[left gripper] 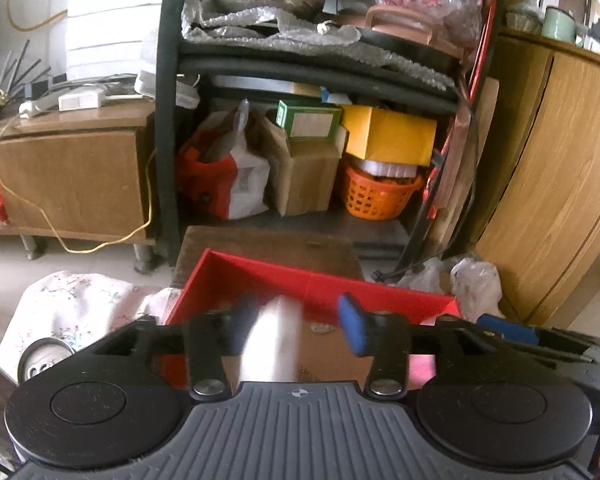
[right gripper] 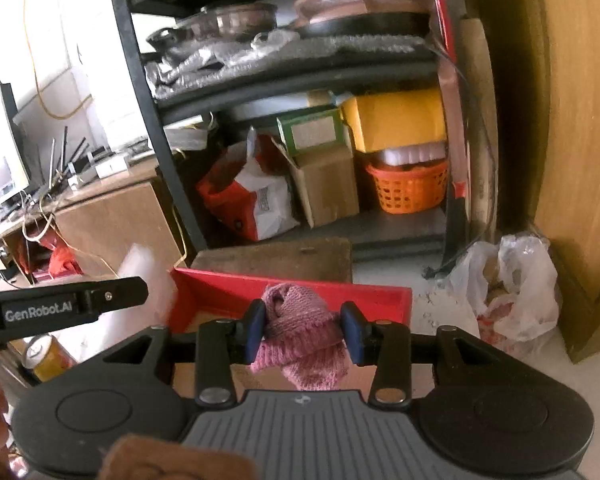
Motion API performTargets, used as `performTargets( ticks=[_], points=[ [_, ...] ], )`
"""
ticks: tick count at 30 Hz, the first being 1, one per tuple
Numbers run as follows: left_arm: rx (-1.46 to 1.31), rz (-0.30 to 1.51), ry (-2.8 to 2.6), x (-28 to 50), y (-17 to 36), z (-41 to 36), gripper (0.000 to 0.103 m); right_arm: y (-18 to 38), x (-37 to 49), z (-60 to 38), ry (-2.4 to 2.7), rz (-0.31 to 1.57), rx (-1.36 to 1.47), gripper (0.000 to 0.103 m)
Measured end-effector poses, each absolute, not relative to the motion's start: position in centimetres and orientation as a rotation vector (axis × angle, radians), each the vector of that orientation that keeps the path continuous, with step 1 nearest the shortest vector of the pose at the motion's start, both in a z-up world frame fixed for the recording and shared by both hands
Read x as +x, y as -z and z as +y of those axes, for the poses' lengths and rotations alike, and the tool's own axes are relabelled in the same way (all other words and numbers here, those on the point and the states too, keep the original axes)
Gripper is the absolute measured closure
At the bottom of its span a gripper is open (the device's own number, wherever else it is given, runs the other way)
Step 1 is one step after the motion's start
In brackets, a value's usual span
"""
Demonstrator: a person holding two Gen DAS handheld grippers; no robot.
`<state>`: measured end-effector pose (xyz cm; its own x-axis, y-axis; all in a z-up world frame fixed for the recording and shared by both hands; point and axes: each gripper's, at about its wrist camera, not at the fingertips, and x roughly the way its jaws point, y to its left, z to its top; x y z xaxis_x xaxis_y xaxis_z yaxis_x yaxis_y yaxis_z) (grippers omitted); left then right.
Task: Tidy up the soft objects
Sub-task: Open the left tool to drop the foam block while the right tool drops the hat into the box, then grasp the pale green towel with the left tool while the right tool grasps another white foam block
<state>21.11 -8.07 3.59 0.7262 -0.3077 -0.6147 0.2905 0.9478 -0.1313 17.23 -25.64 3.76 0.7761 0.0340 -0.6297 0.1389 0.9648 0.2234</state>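
A red open box (left gripper: pixel 260 280) sits on the floor in front of both grippers; it also shows in the right wrist view (right gripper: pixel 228 292). My left gripper (left gripper: pixel 296 328) is open over the box; a blurred white soft thing (left gripper: pixel 272 340) is between its jaws, apparently loose. My right gripper (right gripper: pixel 304 330) is shut on a pink knitted cloth (right gripper: pixel 300 336) and holds it above the box. The left gripper's body (right gripper: pixel 60 308) shows at the left of the right wrist view. A brown soft thing (right gripper: pixel 160 460) lies at the bottom edge.
A black shelf rack (left gripper: pixel 164 120) stands behind the box, with a cardboard box (left gripper: pixel 304 176), an orange basket (left gripper: pixel 376 196) and a yellow box (left gripper: pixel 392 132). A wooden cabinet (left gripper: pixel 560 160) is right, a plastic bag (right gripper: pixel 512 288) on the floor, a floral cloth (left gripper: pixel 72 304) and a can (right gripper: pixel 44 356) left.
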Motion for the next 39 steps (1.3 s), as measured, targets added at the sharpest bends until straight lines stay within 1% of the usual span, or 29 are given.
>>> performTargets(
  ticks=[2, 4, 10, 20, 24, 29, 39],
  points=[
    [-0.014, 0.678, 0.32, 21.0, -3.6, -8.1, 0.044, -3.7, 17.1, -25.7, 0.07, 0.677, 0.267, 0.078],
    [-0.021, 0.675, 0.32, 20.9, -3.8, -8.0, 0.039, -3.9, 17.0, -25.7, 0.076, 0.672, 0.263, 0.074],
    [-0.015, 0.669, 0.307, 20.4, -4.2, -7.9, 0.035, -4.7, 16.4, -25.9, 0.087, 0.65, 0.263, 0.07],
    [-0.001, 0.647, 0.317, 19.0, -5.0, -7.8, 0.031, -6.2, 14.8, -25.4, 0.072, 0.615, 0.268, 0.068],
    [0.005, 0.646, 0.315, 18.1, -5.2, -7.7, 0.027, -6.8, 13.9, -24.9, 0.058, 0.613, 0.272, 0.068],
    [0.03, 0.645, 0.325, 16.6, -5.2, -7.5, 0.026, -7.3, 12.2, -24.6, 0.047, 0.619, 0.291, 0.067],
    [0.066, 0.748, 0.376, 12.9, -3.4, -6.8, 0.026, -6.8, 8.7, -24.9, 0.05, 0.675, 0.317, 0.066]
  ],
)
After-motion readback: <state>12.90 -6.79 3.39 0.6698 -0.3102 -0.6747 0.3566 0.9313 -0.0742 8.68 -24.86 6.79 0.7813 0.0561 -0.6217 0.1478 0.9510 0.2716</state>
